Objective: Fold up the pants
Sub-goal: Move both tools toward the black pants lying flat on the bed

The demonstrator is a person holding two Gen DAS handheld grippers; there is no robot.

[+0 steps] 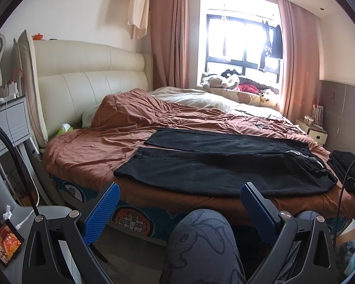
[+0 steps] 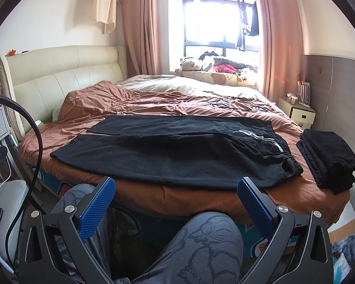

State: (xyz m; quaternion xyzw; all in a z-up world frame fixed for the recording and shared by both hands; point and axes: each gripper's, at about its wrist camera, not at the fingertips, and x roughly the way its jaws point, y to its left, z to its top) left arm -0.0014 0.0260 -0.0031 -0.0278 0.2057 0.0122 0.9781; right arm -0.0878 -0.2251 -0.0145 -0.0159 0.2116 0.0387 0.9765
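Note:
Black pants (image 1: 224, 163) lie flat on the brown bedspread near the bed's front edge, legs pointing left, waistband with a white drawstring at the right; they also show in the right wrist view (image 2: 177, 151). My left gripper (image 1: 179, 187) is open and empty, held in front of the bed below the pants' near edge. My right gripper (image 2: 176, 181) is open and empty, also short of the bed's front edge, apart from the pants.
A stack of folded black clothes (image 2: 329, 158) sits on the bed's right corner. The person's knee (image 2: 213, 241) is below the grippers. A grey nightstand (image 1: 9, 123) and a chair with a phone (image 1: 6, 242) stand at the left. A cable (image 2: 35, 142) hangs at the left.

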